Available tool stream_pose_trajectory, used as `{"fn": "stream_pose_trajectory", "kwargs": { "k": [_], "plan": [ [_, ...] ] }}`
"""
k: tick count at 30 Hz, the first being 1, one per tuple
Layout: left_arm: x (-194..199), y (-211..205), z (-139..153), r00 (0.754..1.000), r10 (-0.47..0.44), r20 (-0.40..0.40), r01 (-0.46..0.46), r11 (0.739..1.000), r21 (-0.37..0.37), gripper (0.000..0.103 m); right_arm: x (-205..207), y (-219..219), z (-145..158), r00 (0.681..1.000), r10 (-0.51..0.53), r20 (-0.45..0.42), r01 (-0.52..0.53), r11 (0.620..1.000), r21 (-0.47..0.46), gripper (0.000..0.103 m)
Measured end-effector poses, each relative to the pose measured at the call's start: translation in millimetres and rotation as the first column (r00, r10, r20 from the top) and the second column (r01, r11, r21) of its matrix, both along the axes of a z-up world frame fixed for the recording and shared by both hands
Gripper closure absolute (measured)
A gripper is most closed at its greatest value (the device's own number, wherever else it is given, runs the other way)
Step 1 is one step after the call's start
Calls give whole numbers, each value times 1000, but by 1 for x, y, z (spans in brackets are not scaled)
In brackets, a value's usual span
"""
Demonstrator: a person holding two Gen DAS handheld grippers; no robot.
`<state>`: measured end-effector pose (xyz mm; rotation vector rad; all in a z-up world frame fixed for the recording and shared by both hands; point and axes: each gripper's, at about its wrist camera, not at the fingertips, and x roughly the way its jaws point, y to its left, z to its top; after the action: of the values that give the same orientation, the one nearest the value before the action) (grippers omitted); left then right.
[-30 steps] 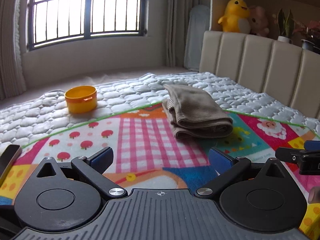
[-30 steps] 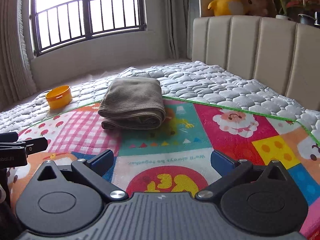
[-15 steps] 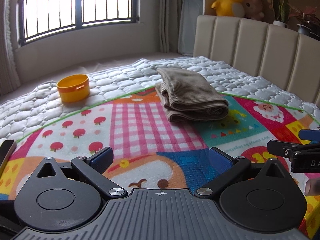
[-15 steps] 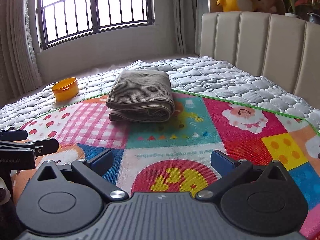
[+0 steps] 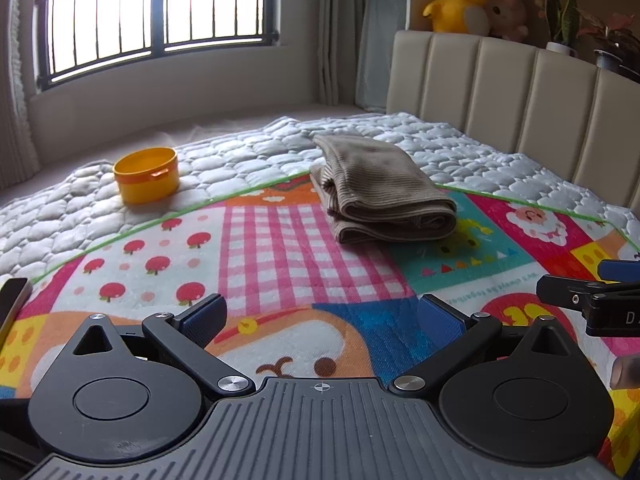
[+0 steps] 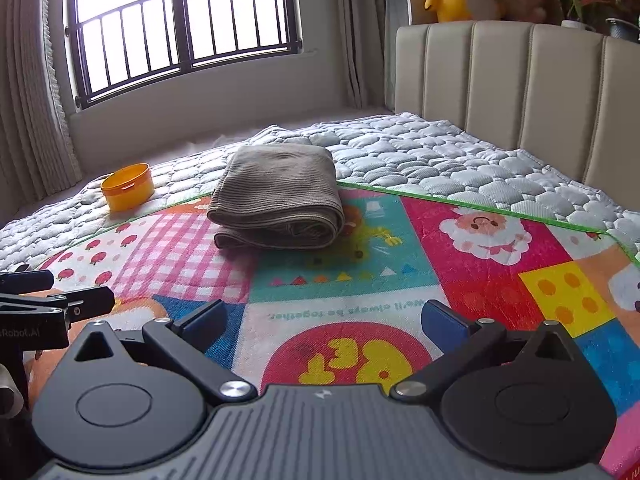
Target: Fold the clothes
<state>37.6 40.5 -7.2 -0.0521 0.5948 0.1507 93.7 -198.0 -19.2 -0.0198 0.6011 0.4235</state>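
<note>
- While both tools hang low over the bed, the left wrist view shows a dark flat object (image 5: 14, 300) cut off at the left edge of the frame; what it is cannot be told.
- Left of centre, in the upper half of that view, an orange tub (image 5: 146, 175) stands on the grey quilted cover (image 5: 248, 152), apart from everything else.
- At the bottom centre, the left gripper (image 5: 320, 318) has its blue-padded fingers (image 5: 204, 314) spread wide with nothing between them, only the colourful play mat (image 5: 276, 256) below.
- Right of centre, the folded brown garment (image 5: 380, 188) lies in a neat stack, its near end on the play mat and its far end over the mat's green border onto the quilted cover.
- At the right edge, part of the other tool pokes into the frame, well clear of the garment.
- In the upper right, a yellow plush toy (image 5: 456, 0) sits on the ledge above the beige headboard (image 5: 520, 92).
- From the right wrist view, the garment (image 6: 280, 196) sits upper centre, with the tub (image 6: 128, 186) to its left.
- At the bottom centre, the right gripper (image 6: 322, 320) is likewise spread wide and empty, hovering over the mat's red circle, well short of the garment.
</note>
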Motion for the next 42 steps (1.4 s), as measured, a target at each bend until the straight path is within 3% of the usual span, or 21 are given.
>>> {"fn": "stream_pose_trajectory", "kwargs": {
  "k": [42],
  "plan": [
    [-4,-3,4,1000,-2,13,1,1000,24,0,-3,2,1,1000,19,-2,-19,1000,3,0]
  ]
}}
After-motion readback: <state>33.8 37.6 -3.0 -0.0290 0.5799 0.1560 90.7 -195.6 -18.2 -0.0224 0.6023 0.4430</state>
